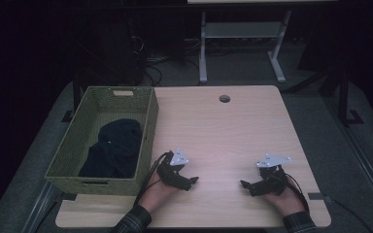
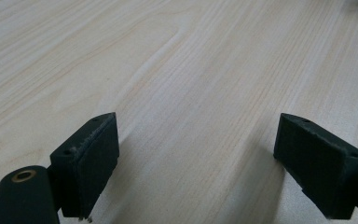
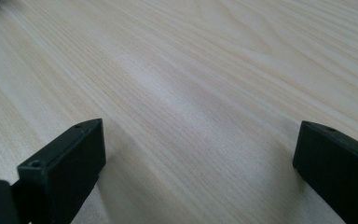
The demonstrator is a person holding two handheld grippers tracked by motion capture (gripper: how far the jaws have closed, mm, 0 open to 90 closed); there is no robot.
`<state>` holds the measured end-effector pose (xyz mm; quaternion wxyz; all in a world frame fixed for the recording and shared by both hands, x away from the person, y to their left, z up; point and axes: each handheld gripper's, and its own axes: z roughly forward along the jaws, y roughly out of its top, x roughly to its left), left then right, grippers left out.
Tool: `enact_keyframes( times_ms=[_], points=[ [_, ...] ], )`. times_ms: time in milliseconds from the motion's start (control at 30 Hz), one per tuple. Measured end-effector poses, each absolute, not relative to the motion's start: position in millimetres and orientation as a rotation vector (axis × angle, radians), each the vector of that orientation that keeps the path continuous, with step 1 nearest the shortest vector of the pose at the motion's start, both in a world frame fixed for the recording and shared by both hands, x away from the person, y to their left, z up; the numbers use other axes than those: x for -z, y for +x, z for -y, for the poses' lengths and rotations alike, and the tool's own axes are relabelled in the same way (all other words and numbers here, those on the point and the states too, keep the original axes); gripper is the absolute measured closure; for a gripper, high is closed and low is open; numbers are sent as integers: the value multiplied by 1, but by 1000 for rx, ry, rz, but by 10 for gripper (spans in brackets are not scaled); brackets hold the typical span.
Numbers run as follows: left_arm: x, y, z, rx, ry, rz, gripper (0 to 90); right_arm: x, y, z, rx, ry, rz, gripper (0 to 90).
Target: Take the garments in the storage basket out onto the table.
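High view — both grippers, left gripper [image 1: 192,182] and right gripper [image 1: 245,185], rest open-fingered on table [image 1: 223,131].

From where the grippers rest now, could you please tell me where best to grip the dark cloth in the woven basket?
Probably the raised fold at the far end of the dark crumpled cloth, coming straight down from above: the green woven basket has tall walls that block any sideways approach. The left gripper, open, is nearer.

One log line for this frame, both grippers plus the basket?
left gripper: open, empty | right gripper: open, empty | basket: dark cloth inside
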<state>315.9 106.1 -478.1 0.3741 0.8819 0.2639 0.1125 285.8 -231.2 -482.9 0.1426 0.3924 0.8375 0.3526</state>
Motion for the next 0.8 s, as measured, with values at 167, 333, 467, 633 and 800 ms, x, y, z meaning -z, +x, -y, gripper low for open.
enact_keyframes(
  times_ms=[167,333,467,633,800],
  points=[
    [478,316,-106,-288,2259,-679,135,483,286,231,-1017,1132,-2416,20],
    [477,317,-104,-279,2255,-702,135,483,286,231,-1017,1132,-2416,20],
    [476,318,-103,-273,2260,-707,135,483,286,231,-1018,1132,-2416,20],
    [473,320,-102,-260,2292,-719,135,483,286,231,-1018,1133,-2415,20],
    [471,320,-102,-250,2293,-730,135,483,286,231,-1018,1133,-2415,20]
  ],
)
